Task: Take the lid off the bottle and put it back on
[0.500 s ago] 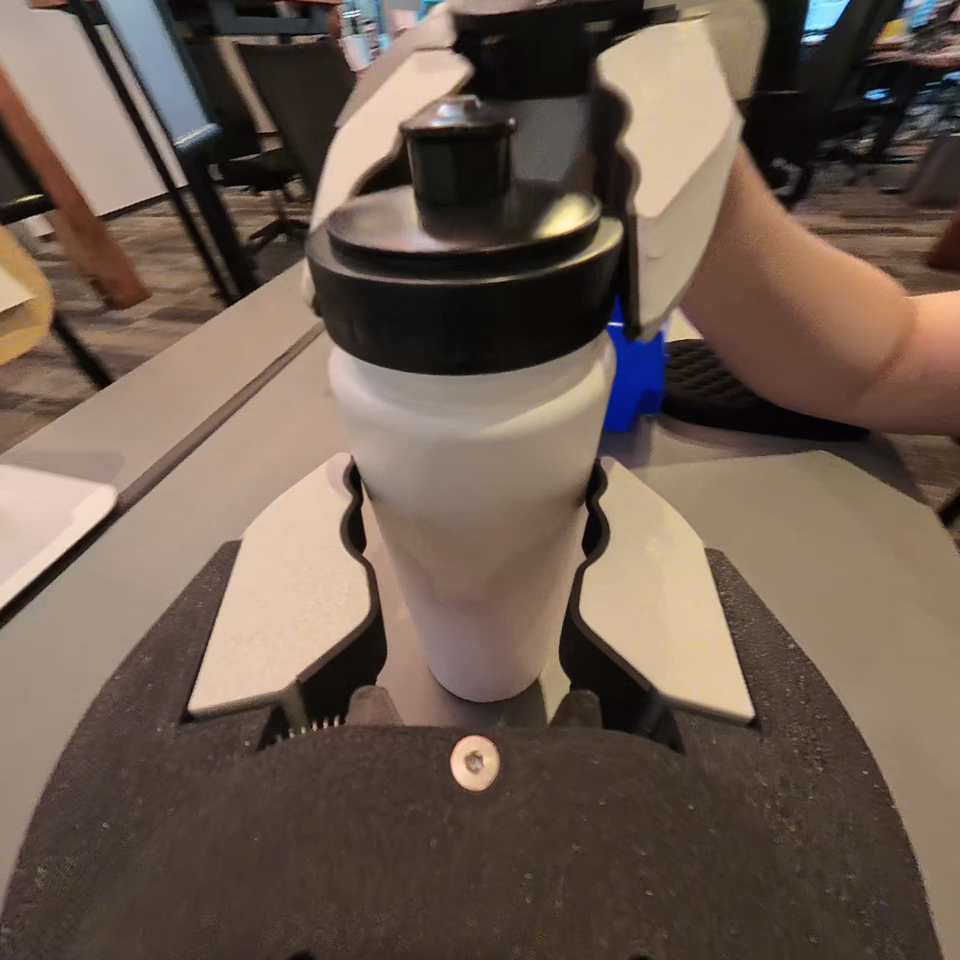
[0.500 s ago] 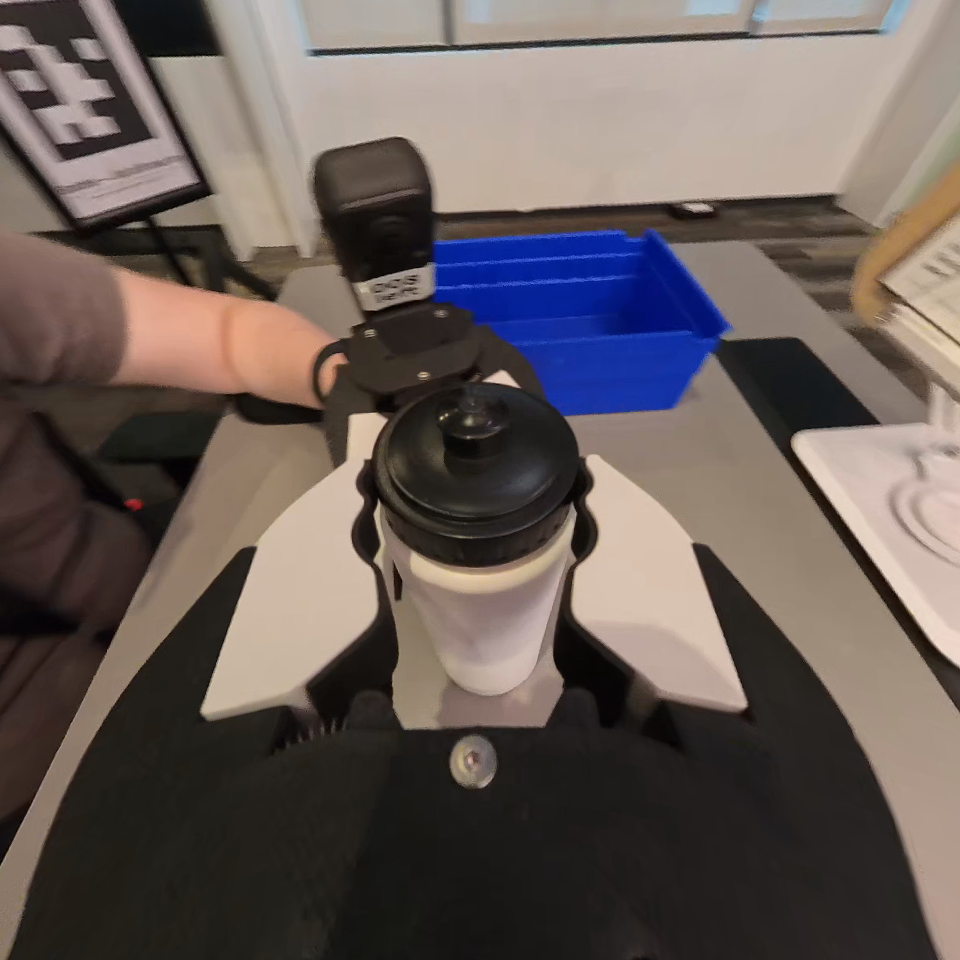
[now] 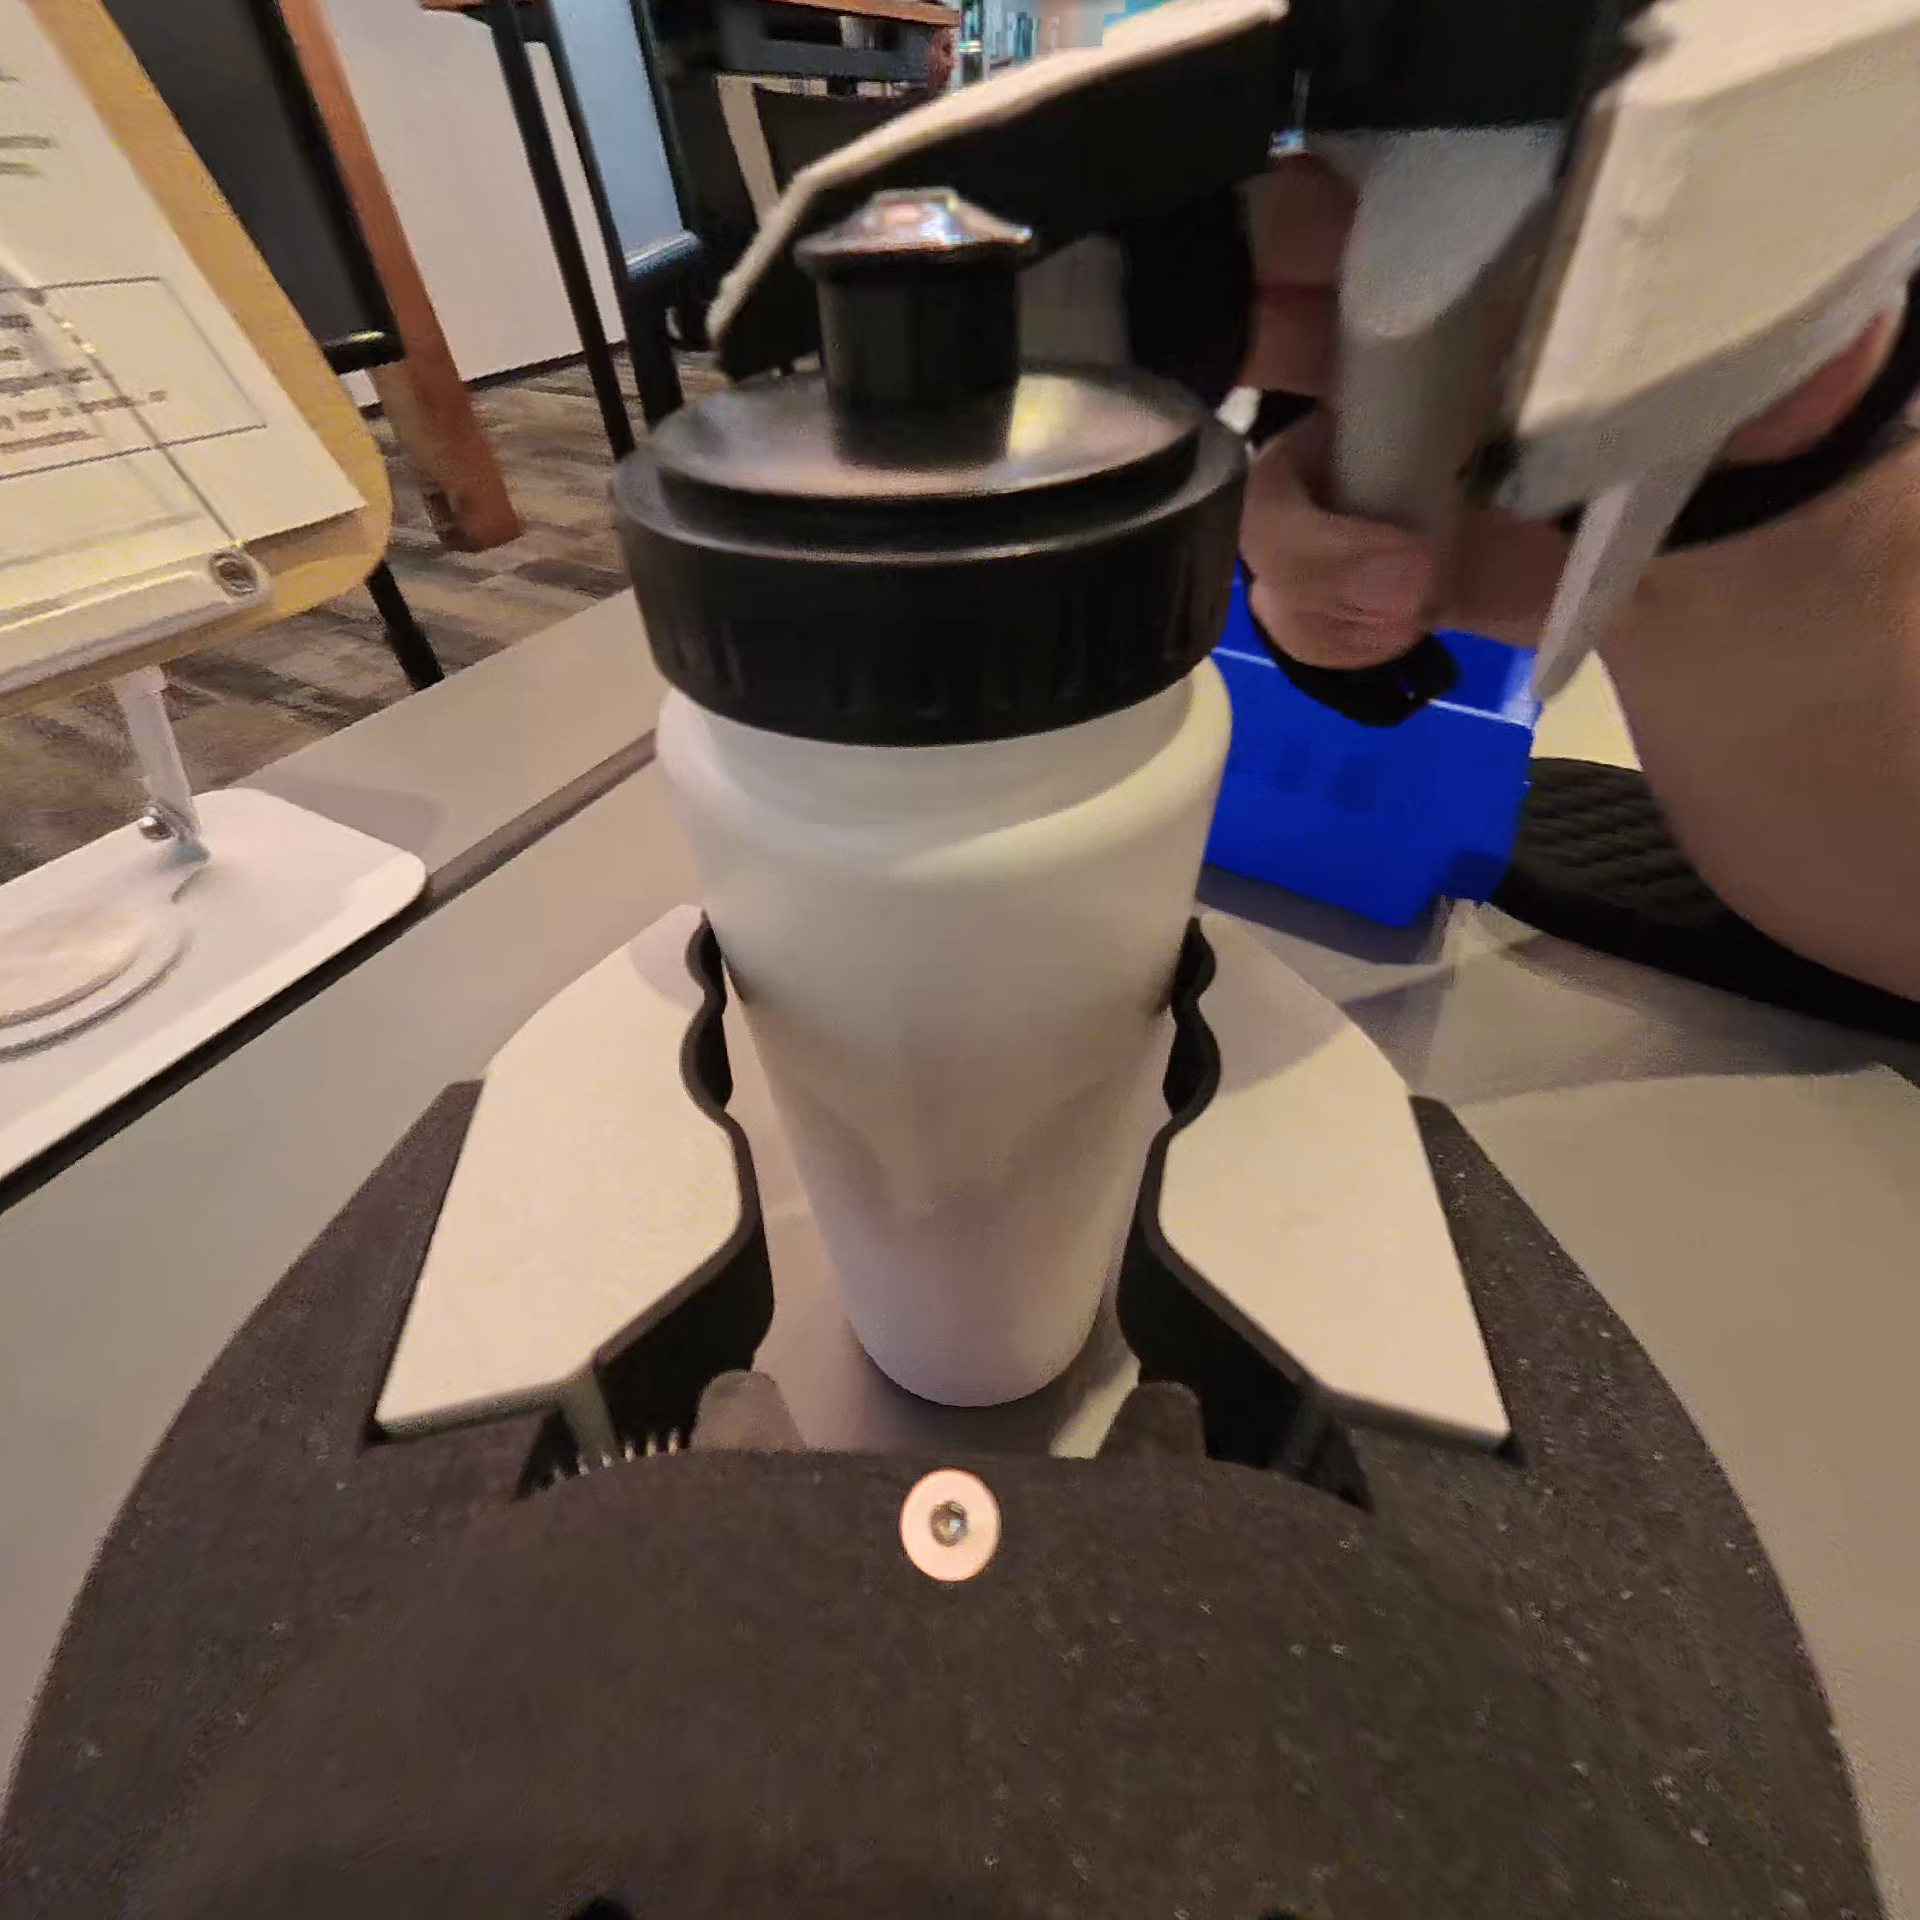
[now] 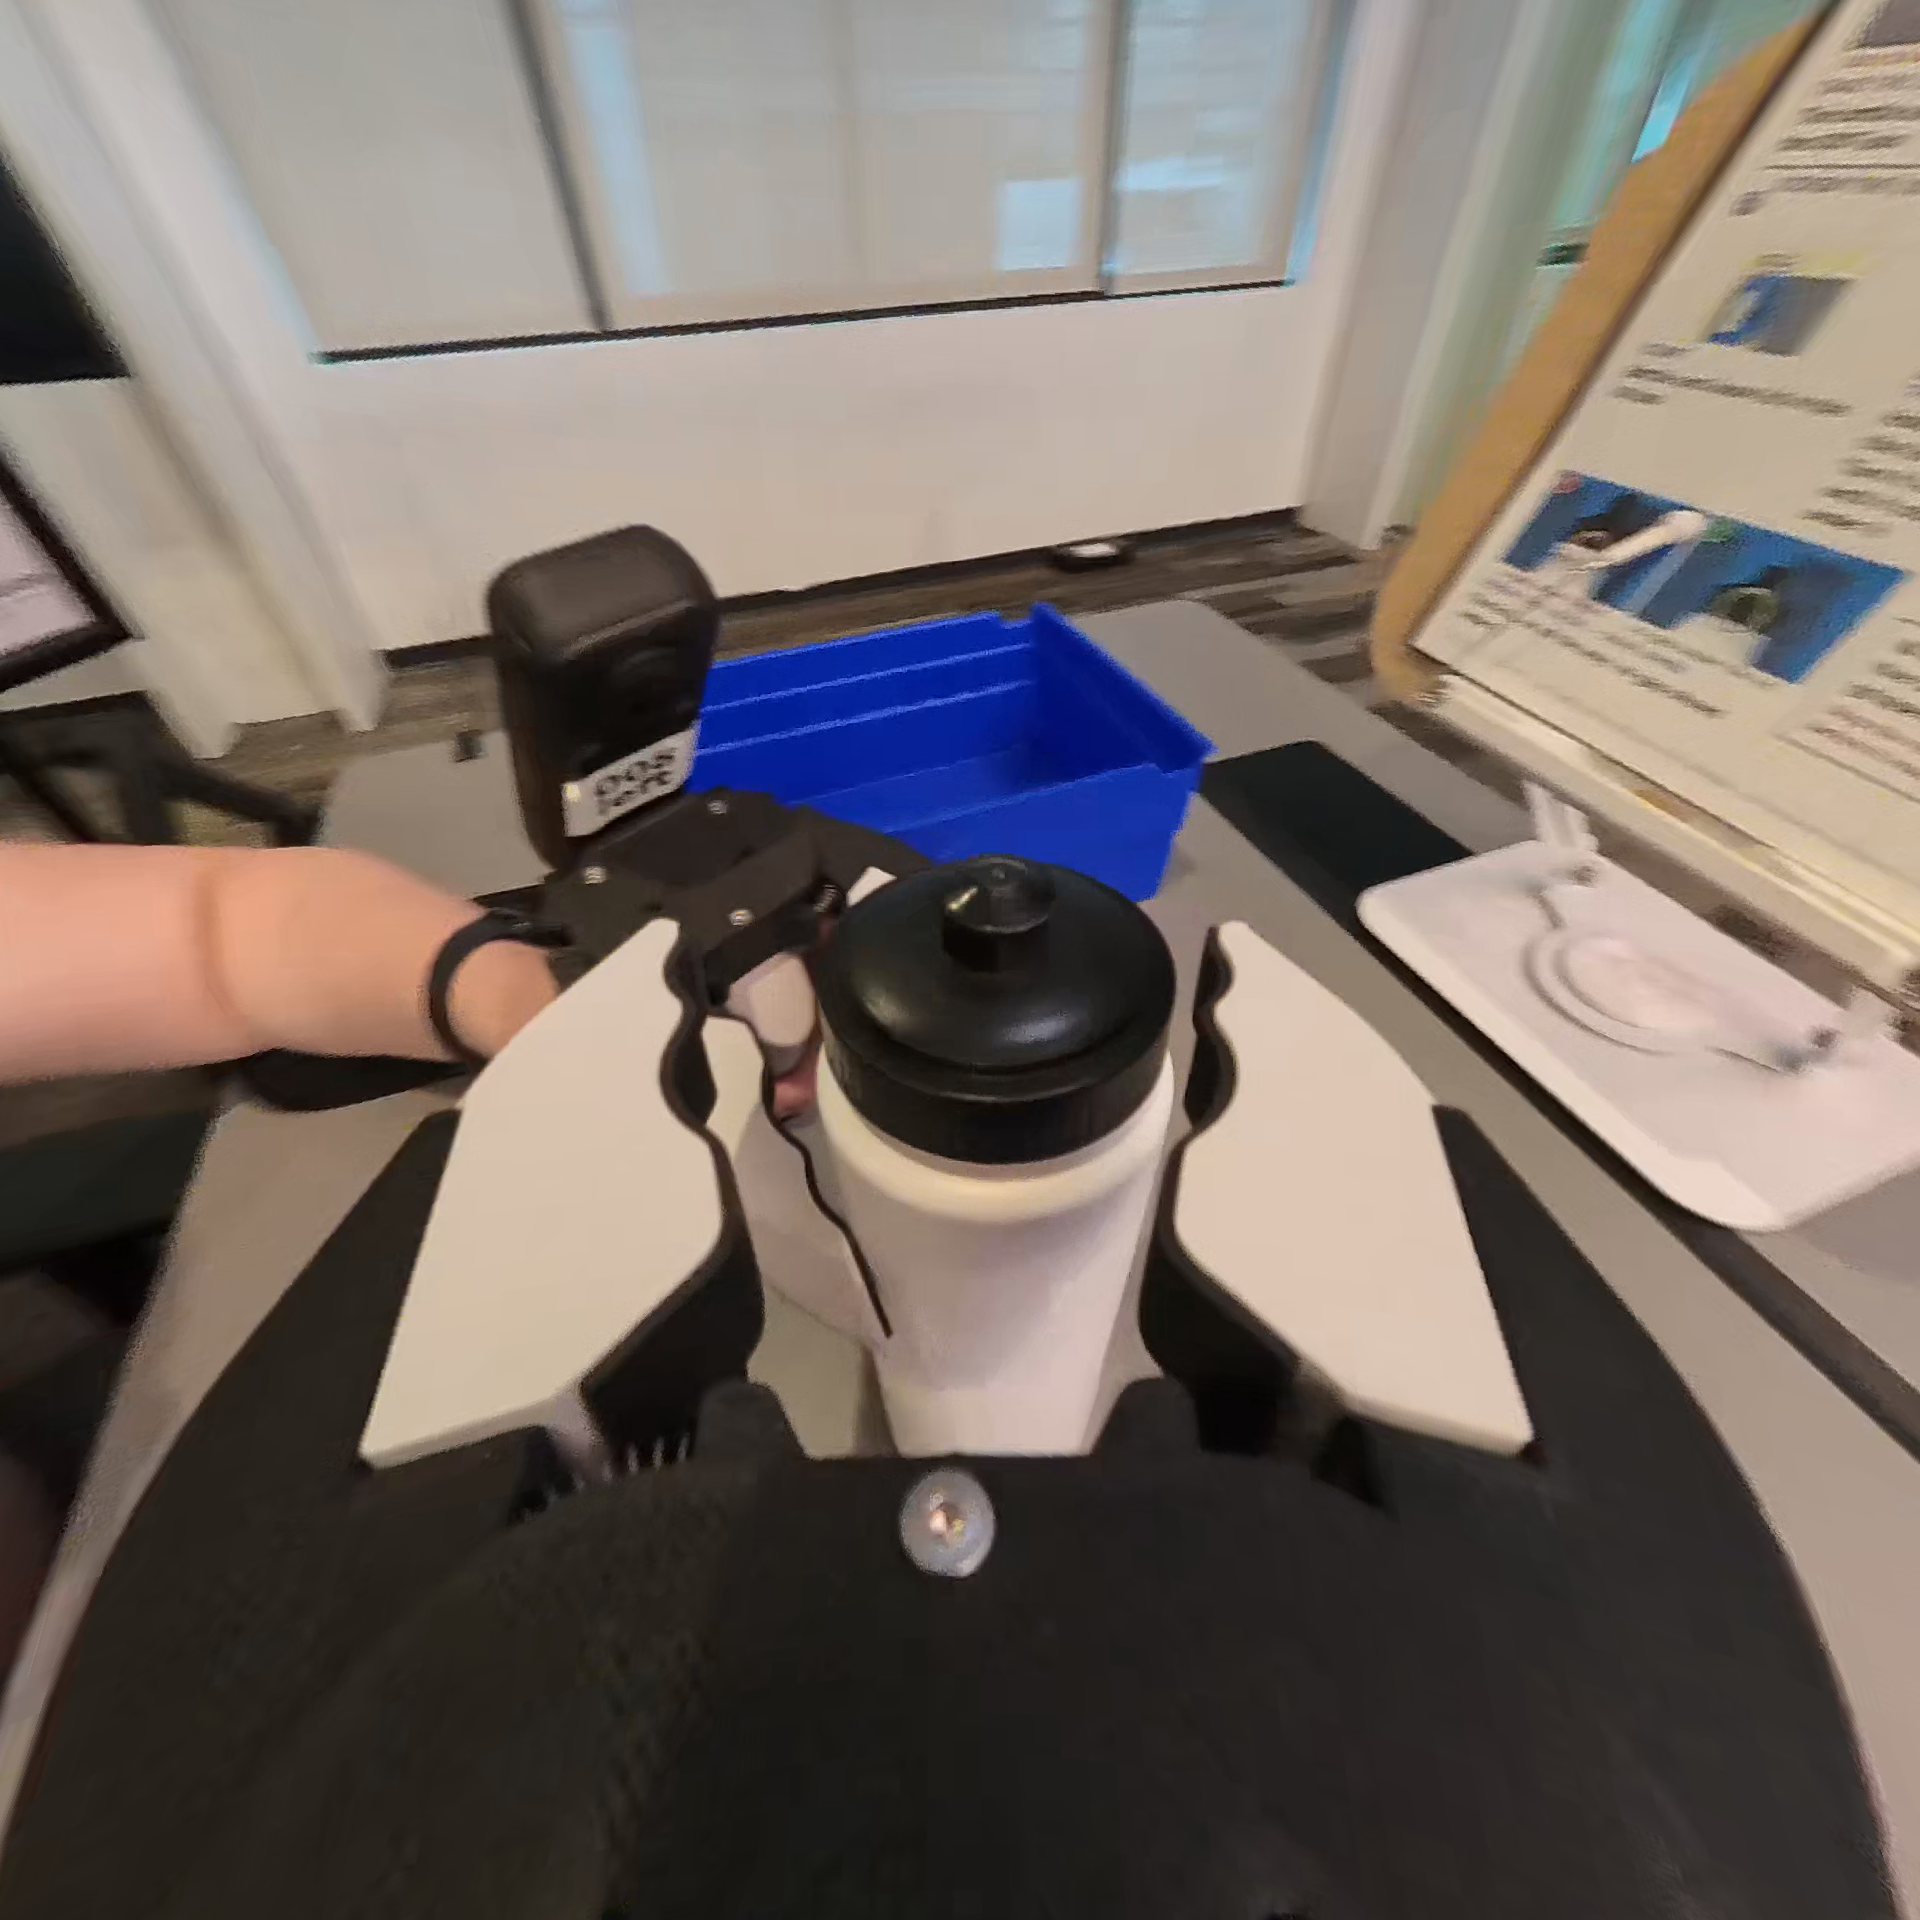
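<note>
The left tool (image 3: 951, 1049) is clamping the white bottle (image 3: 945, 1039) by its body, holding it upright above the grey table (image 3: 1662, 1195) so it cannot turn. The black lid (image 4: 997, 997) is sitting on it. The right tool (image 4: 961, 1049) is standing wide around the lid, not touching.

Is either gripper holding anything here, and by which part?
The left gripper clamps the white bottle around its lower body. The right gripper is open, its fingers beside the black lid without touching it.
</note>
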### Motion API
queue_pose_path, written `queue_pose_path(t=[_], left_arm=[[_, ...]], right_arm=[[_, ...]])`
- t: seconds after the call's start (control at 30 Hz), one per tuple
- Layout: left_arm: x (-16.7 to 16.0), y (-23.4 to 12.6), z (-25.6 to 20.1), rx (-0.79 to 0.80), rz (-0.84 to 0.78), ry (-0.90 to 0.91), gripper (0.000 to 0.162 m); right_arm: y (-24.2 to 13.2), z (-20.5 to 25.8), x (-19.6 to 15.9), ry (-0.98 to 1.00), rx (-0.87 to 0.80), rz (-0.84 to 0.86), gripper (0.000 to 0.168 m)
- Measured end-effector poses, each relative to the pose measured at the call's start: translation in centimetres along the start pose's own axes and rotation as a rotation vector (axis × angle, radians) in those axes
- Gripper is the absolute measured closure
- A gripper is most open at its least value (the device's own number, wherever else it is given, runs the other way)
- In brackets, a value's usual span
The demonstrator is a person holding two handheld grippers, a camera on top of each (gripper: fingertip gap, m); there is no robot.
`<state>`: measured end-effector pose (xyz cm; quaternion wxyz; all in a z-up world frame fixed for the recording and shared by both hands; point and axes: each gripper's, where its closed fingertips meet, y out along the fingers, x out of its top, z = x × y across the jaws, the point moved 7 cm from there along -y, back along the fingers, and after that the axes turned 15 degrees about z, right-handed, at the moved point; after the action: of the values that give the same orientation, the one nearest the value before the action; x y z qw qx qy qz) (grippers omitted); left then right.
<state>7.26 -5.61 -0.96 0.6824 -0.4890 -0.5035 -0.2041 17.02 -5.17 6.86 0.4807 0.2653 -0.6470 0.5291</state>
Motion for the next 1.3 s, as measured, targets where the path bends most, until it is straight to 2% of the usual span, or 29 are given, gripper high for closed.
queue_pose_path(t=[0.1,0.13,0.2,0.23,0.33,0.4,0.57,0.67,0.73,0.8,0.87,0.97,1.07,1.13,1.17,1.23,1.3], left_arm=[[0.0,-0.1,0.3,0.002,-0.010,-0.030,0.079],[0.0,0.0,0.2,-0.001,-0.009,-0.025,0.079],[0.0,0.0,0.0,-0.002,0.003,0.001,0.079],[0.0,0.0,-0.1,0.001,0.006,0.001,0.079],[0.1,-0.1,-0.4,-0.048,0.016,0.047,0.079],[0.1,0.0,-1.0,-0.143,0.024,0.087,0.079],[0.1,-0.1,-4.2,-0.396,0.030,0.247,0.079],[0.0,-0.3,-5.5,-0.474,0.020,0.308,0.079],[0.0,-0.3,-5.3,-0.460,0.021,0.288,0.079],[0.1,0.1,-4.4,-0.381,0.013,0.225,0.079],[0.2,0.4,-3.1,-0.277,0.003,0.157,0.079],[0.1,0.3,-1.6,-0.181,-0.020,0.083,0.079],[-0.1,0.2,-0.5,-0.146,-0.043,0.018,0.079],[-0.1,0.1,-0.2,-0.137,-0.046,-0.009,0.079],[-0.1,0.1,-0.1,-0.128,-0.044,-0.012,0.079],[-0.1,0.0,-0.2,-0.117,-0.036,0.001,0.079],[0.0,0.0,-0.3,-0.129,-0.022,0.029,0.079]], right_arm=[[1.1,0.2,-0.6,0.013,-0.162,0.033,0.077],[1.4,0.3,-0.7,0.018,-0.178,0.034,0.078],[1.5,0.3,-0.8,0.018,-0.184,0.020,0.092],[1.5,0.3,-0.8,-0.001,-0.163,0.030,0.092],[0.7,0.0,-0.8,-0.080,0.004,0.102,0.092],[0.0,0.0,-1.2,-0.137,0.155,0.114,0.092],[-2.2,1.7,-2.6,-0.349,0.539,0.059,0.092],[-2.6,2.6,-2.9,-0.398,0.637,0.016,0.092],[-2.3,2.2,-2.7,-0.367,0.608,0.017,0.092],[-1.7,1.4,-2.2,-0.311,0.514,0.023,0.087],[-1.0,0.5,-1.4,-0.237,0.352,0.008,0.074],[-0.2,-0.6,-0.3,-0.139,0.030,-0.039,0.066],[0.6,-0.2,-0.2,-0.086,-0.175,-0.070,0.067],[1.4,0.4,-0.6,-0.044,-0.199,-0.031,0.074],[1.6,0.5,-0.8,-0.029,-0.199,-0.021,0.087],[1.6,0.5,-0.8,-0.044,-0.180,-0.008,0.089],[1.2,0.5,-0.7,-0.093,-0.081,0.037,0.089]])
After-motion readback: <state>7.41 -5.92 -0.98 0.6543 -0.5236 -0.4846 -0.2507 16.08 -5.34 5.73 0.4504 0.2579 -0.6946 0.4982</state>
